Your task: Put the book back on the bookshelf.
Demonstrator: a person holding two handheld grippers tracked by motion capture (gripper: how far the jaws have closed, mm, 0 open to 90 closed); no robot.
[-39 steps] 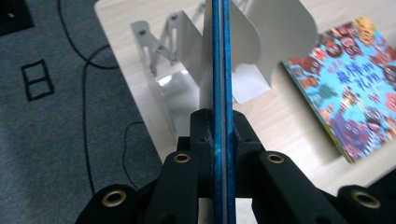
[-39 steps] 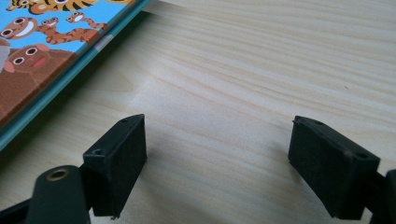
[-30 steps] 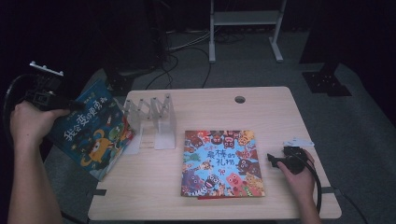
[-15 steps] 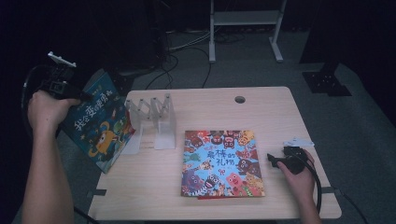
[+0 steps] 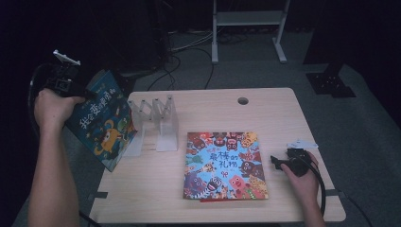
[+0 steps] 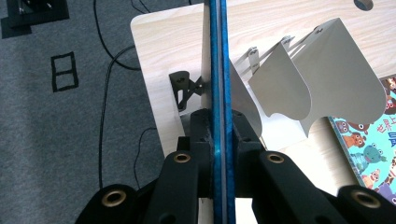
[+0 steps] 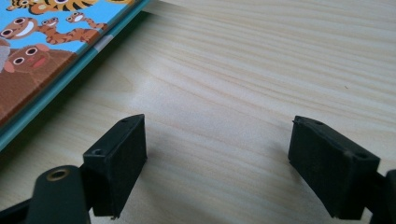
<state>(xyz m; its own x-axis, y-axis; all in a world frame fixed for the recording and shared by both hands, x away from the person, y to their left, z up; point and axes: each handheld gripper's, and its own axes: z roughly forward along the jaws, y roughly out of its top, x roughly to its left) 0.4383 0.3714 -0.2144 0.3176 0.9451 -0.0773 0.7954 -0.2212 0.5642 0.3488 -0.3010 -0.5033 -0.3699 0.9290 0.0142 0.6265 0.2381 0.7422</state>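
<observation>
1. The left tool [image 5: 71, 87] is clamped on a blue book [image 5: 101, 120] — in the left gripper view its jaws pinch the book's edge [image 6: 219, 93] from both sides.
2. The blue book hangs tilted in the air over the table's [image 5: 265, 111] left edge, just beside the clear rack [image 5: 153, 120], cover facing the high view.
3. The rack stands on the table's left half; its dividers [image 6: 327, 79] show behind the book in the left gripper view.
4. A second, colourful book [image 5: 223, 165] lies flat in the table's middle.
5. The right tool [image 5: 279, 163] rests on the table right of that book — jaws apart, nothing between them, bare wood [image 7: 224, 116] beneath.
</observation>
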